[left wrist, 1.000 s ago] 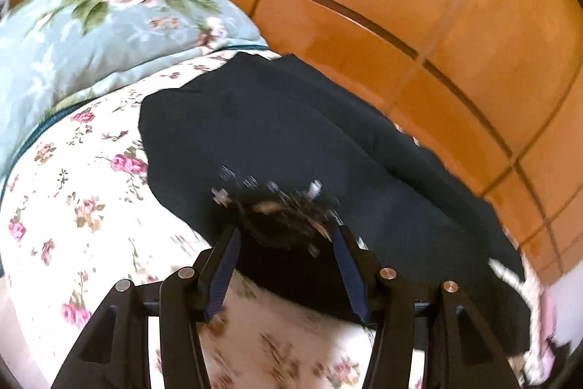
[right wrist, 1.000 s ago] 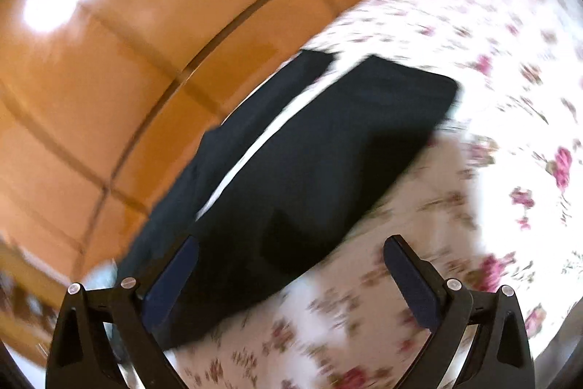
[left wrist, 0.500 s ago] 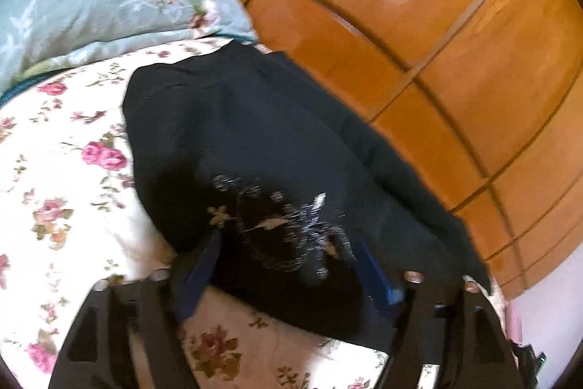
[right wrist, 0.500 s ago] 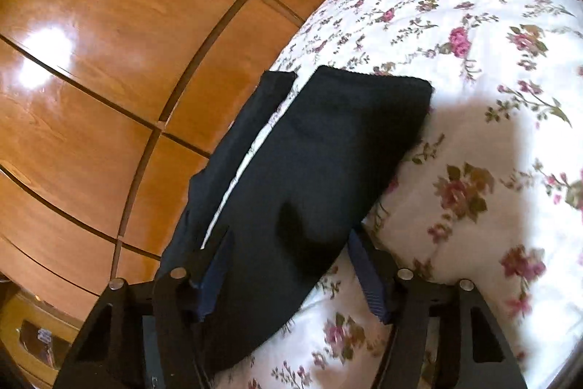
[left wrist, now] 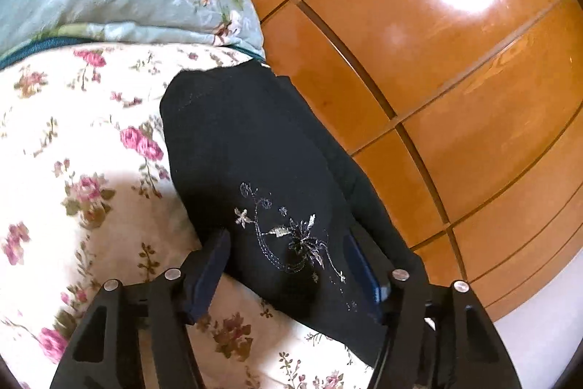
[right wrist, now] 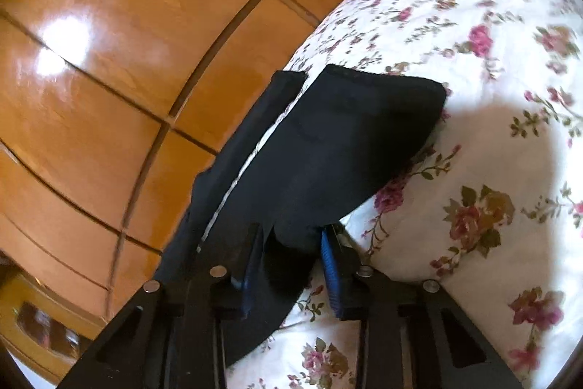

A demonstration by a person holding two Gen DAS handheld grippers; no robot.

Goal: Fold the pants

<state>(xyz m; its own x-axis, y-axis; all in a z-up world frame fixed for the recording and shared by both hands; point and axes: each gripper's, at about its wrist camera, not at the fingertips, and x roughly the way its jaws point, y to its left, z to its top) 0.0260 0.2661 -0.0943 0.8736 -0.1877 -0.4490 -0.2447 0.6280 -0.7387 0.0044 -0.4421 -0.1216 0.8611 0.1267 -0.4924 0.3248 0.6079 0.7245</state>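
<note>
Right gripper (right wrist: 291,257) fingers now clamped on dark pants (right wrist: 328,148), left gripper (left wrist: 291,265) fingers apart astride them, long axis along wardrobe (right wrist: 109,24).

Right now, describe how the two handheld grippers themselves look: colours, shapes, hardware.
The left gripper and the right gripper look alike: black angular frames with triangular cut-outs, and round silver bolts along their upper edges. Each has two flat fingers faced with dark blue pads; the right gripper's pad is ribbed. No cables, labels, hands or sleeves show.

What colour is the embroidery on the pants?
Silvery white embroidery, a floral design on black pants; clearest in the left wrist view.
</note>
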